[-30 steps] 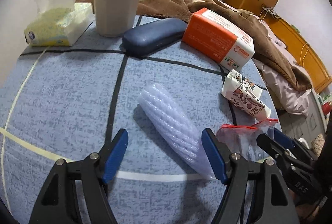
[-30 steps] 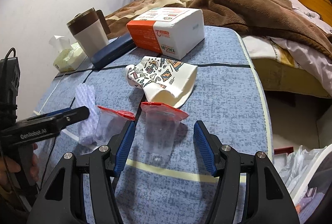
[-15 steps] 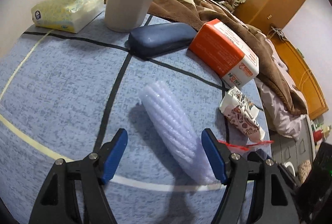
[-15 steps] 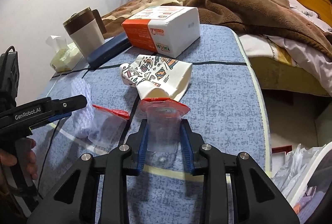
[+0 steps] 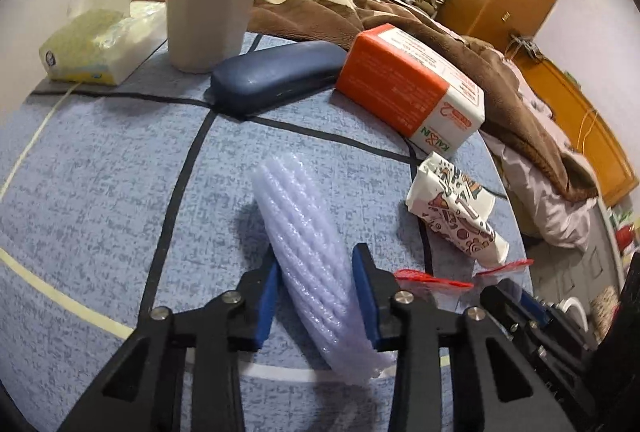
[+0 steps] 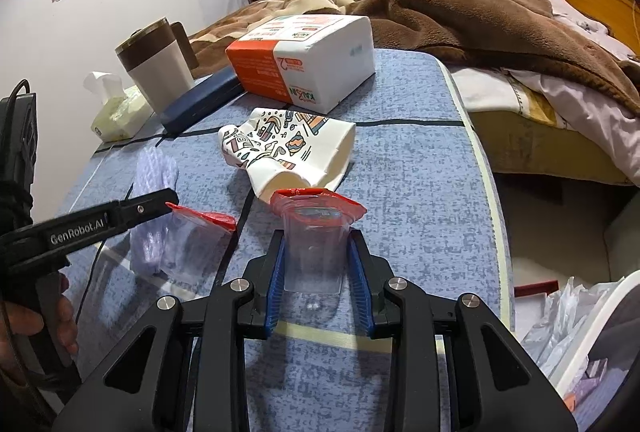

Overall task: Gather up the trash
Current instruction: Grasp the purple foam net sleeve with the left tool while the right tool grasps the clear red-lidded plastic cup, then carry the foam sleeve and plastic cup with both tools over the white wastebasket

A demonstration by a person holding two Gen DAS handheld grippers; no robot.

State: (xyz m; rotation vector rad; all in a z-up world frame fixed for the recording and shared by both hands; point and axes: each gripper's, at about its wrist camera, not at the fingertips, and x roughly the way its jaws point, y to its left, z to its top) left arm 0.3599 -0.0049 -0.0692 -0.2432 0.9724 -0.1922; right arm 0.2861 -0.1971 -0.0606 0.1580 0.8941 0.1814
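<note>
Now, in the left wrist view, the left gripper (image 5: 316, 292) has just clamped its blue pads on a ribbed, pale-lilac foam sleeve (image 5: 304, 232) lying mid-tabletop; in the right wrist view, the right gripper (image 6: 318, 272) pinches a clear, red-topped zip bag (image 6: 316, 232) — near the blue tabletop's (image 6: 420, 172) front edge.

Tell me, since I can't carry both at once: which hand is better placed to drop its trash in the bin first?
Right. The right gripper is shut on the clear bag, and the bin sits at its right.
</note>
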